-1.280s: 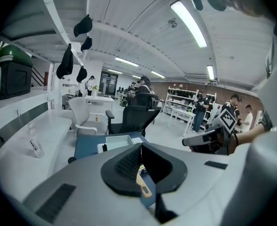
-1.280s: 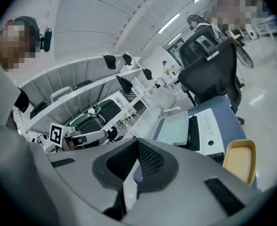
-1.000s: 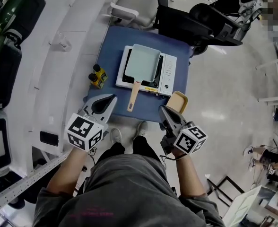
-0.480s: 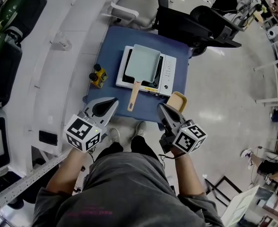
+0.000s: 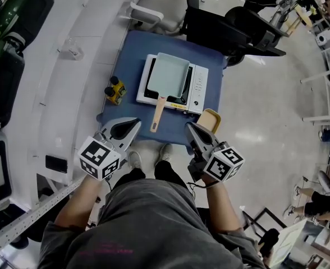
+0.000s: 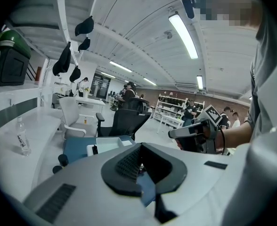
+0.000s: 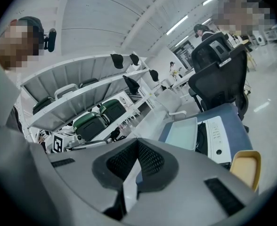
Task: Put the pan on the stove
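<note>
- Head view, checked against the two earlier looks: next to nothing has shifted. The pan (image 5: 172,74) sits in the same spot, flat on the stove (image 5: 198,88). Its wooden handle (image 5: 158,114) juts past the stove's near side toward the person.
- Stove stands mid blue table (image 5: 131,55). Yellow toy (image 5: 115,90) lies left of it and a tan dish (image 5: 210,119) sits at the near right corner. None of these has moved.
- Left gripper (image 5: 137,121) and right gripper (image 5: 189,125) hang at the table's near edge, one either side of the handle, well apart from the pan. Both have drifted only a touch.
- Left gripper view: jaws pressed together, nothing between them. Right gripper view: the same, closed and empty.
- Only real change is in the background, where people on the floor at far right have come and gone.
- Reading: pan already on the stove, both tools off it and idle. Task looks done, or the take is at rest; no further move seems called for.
</note>
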A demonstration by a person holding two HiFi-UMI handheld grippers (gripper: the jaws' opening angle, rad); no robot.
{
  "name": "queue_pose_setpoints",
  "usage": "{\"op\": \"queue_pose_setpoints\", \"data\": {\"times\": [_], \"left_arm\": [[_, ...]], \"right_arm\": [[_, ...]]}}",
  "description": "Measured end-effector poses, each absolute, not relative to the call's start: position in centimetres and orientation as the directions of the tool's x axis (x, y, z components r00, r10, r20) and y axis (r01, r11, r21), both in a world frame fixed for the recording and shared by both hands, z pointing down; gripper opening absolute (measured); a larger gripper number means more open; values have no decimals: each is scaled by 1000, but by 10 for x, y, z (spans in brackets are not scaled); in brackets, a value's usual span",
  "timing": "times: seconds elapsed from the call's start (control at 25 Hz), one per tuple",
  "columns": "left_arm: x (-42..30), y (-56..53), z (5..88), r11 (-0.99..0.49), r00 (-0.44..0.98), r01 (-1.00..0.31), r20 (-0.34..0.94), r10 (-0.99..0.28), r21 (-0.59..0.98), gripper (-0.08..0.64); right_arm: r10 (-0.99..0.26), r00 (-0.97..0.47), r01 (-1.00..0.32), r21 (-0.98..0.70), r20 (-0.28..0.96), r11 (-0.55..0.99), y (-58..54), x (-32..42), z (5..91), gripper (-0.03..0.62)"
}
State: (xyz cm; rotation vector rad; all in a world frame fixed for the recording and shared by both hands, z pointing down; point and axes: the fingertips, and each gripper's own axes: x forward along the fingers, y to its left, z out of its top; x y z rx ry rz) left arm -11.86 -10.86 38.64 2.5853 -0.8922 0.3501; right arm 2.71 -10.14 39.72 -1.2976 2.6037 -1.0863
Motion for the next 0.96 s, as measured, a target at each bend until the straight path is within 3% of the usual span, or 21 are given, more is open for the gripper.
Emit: {"op": "queue_pose_setpoints", "data": {"times": [0.96], "left_arm": [[-98,-123,393,-742,781,-610,368,-505,279,2]], "right_arm": [[-713,-649,-686,-609,266,398,-115,37,400,2]]}}
